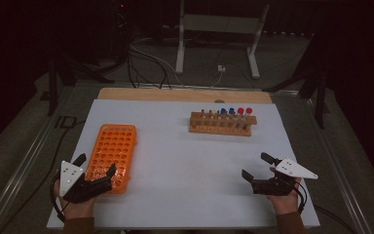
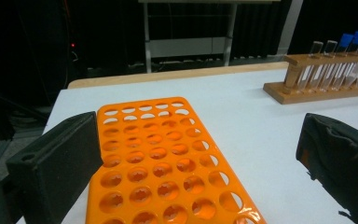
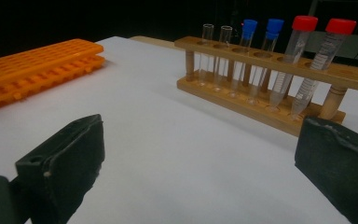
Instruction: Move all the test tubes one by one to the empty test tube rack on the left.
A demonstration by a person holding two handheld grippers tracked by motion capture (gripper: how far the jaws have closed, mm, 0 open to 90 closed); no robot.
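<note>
Both tongs, left (image 1: 95,165) and right (image 1: 257,165), rest jaws apart at the white desk's (image 1: 185,170) near edge. Left tongs straddle the orange rack's (image 1: 112,151) near end; the wooden tube rack (image 1: 221,123) stands well beyond.

White table (image 1: 175,165), orange rack (image 1: 111,151), wooden rack (image 1: 222,124)

My left tongs (image 1: 96,168) sat low at my near left, jaws spread wide. My right tongs (image 1: 259,167) sat at my near right, jaws equally wide, gripping nothing.
</note>
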